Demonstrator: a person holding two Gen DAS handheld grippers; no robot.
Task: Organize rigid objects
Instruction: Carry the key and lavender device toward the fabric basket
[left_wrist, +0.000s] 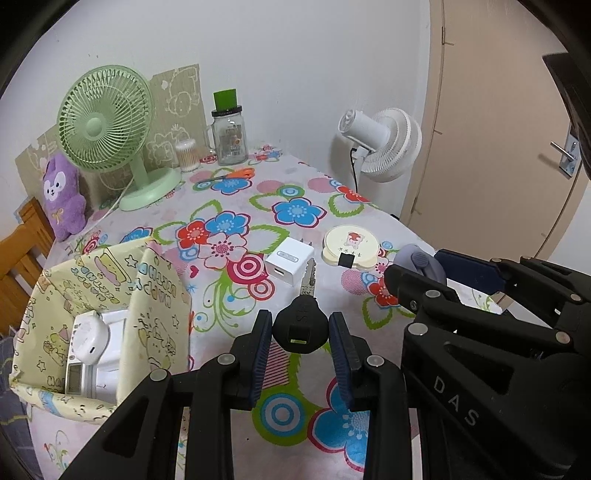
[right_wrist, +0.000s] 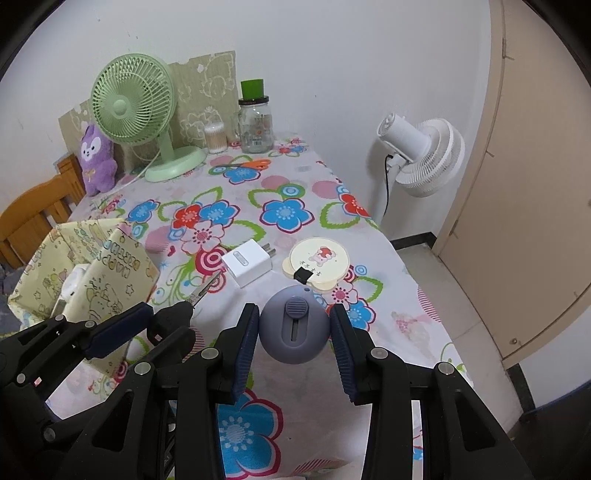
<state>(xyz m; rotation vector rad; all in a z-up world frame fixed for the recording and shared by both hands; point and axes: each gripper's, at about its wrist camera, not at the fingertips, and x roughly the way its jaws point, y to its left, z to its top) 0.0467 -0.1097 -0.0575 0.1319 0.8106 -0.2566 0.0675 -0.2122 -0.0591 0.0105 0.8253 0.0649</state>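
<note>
My left gripper (left_wrist: 300, 334) is shut on a key by its black head (left_wrist: 301, 328), held above the table with the metal blade pointing away. The same key (right_wrist: 201, 291) shows at the left of the right wrist view. My right gripper (right_wrist: 293, 332) is shut on a round grey-blue gadget (right_wrist: 293, 330) with a slider on top. That gadget (left_wrist: 419, 260) peeks over the right gripper's body in the left wrist view. On the floral tablecloth lie a white charger plug (left_wrist: 289, 260) and a cream bear-shaped compact (left_wrist: 351, 245). A yellow patterned box (left_wrist: 92, 332) at the left holds white devices.
A green desk fan (left_wrist: 105, 125), a purple plush (left_wrist: 62, 199), a cotton-swab jar (left_wrist: 186, 155), a glass jar (left_wrist: 229, 134) and orange scissors (left_wrist: 240, 172) stand at the table's back. A white floor fan (right_wrist: 424, 155) and a door (right_wrist: 535, 184) are to the right.
</note>
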